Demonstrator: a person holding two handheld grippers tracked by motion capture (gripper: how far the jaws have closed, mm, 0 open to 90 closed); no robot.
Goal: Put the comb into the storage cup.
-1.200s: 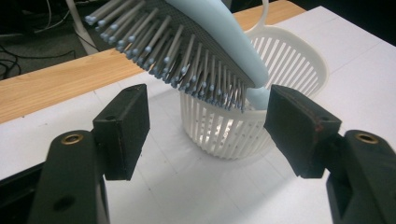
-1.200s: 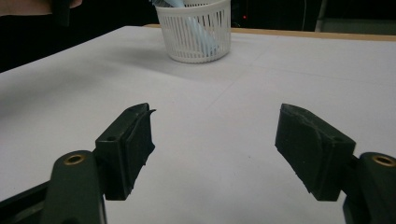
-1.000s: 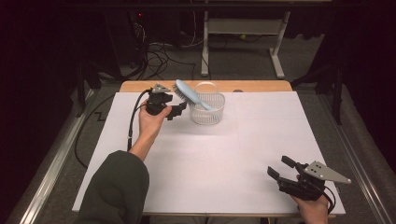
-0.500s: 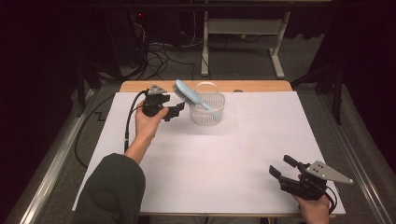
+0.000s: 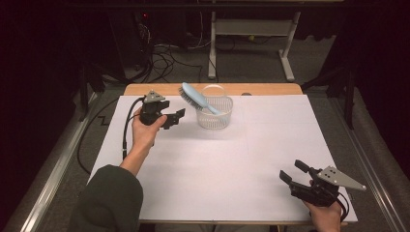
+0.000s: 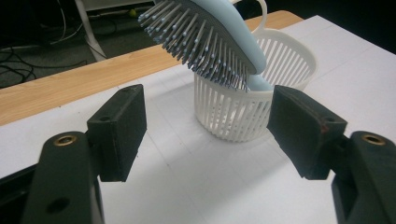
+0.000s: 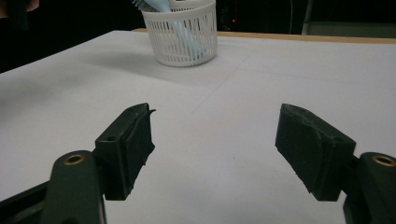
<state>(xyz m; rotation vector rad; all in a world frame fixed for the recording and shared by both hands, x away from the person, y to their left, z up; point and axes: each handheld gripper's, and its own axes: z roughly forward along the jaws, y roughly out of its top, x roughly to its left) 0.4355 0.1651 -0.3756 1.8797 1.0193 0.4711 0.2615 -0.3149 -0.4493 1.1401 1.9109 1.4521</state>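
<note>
A pale blue plastic hairbrush (image 6: 212,35) with rows of ball-tipped bristles is leaning in a white slatted plastic basket (image 6: 261,102), just ahead of the left tool (image 5: 175,117). Its long axis is tilting, handle down inside, bristled head jutting up toward that tool. The left tool's jaws have just been opening, gripping nothing. The right tool (image 5: 292,172) is resting released, far across the white table (image 5: 232,164).

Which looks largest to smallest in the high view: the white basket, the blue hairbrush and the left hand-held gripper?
1. left hand-held gripper, though part of it is covered by the hand
2. white basket, close to it in size, so this order is unsure
3. blue hairbrush, clearly the slimmest
</note>
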